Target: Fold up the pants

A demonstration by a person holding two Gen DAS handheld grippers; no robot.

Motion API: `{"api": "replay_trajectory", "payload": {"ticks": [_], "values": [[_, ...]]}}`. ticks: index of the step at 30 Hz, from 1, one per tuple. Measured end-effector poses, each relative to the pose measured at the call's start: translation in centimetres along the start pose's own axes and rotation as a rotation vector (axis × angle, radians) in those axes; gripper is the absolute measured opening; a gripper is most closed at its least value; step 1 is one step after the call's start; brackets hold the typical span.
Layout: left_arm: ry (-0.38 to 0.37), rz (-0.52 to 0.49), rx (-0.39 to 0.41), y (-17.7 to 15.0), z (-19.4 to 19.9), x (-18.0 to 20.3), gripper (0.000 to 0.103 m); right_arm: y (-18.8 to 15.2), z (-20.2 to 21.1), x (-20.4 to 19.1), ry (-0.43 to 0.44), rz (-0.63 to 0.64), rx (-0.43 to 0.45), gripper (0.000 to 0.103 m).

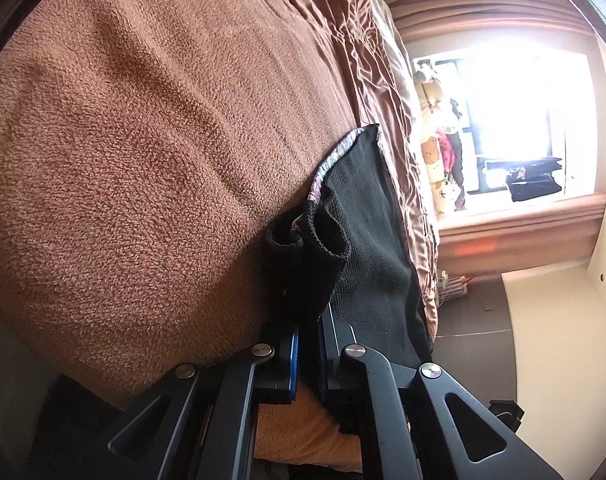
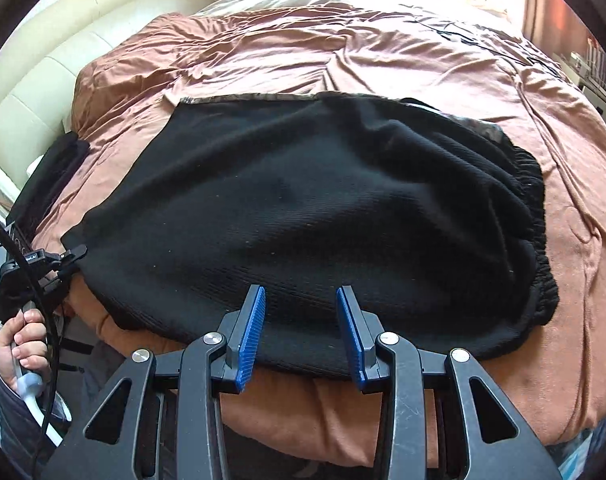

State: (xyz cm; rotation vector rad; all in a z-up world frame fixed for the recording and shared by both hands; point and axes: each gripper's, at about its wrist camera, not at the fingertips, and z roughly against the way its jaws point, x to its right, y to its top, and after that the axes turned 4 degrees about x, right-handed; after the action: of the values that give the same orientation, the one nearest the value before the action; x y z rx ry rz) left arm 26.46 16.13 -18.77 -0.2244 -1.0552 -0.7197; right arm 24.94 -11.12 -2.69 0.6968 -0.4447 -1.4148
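Nearest the camera, the right hand-held gripper [image 2: 299, 320] hovered with its blue pads apart and empty over the near edge of the black pants [image 2: 303, 200], which lay spread on the brown bed [image 2: 423, 60]. The left hand-held gripper [image 1: 309, 320] was clenched on a bunched pants corner at the bed's left edge. With only one corner pinched, lifting might let the fabric slip or drag the pants askew
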Motion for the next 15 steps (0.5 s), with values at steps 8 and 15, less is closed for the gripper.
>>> {"api": "replay_trajectory", "payload": {"ticks": [8, 15], "values": [[-0.027, -0.041, 0.011, 0.0, 0.8, 1.0, 0.005, 1.0, -4.3, -1.9, 0.061, -0.018, -0.018, 0.021], [-0.056, -0.065, 0.022, 0.2, 1.0, 1.9, 0.005, 0.0, -7.3, -3.5, 0.057, -0.001, -0.064, 0.019]]}}
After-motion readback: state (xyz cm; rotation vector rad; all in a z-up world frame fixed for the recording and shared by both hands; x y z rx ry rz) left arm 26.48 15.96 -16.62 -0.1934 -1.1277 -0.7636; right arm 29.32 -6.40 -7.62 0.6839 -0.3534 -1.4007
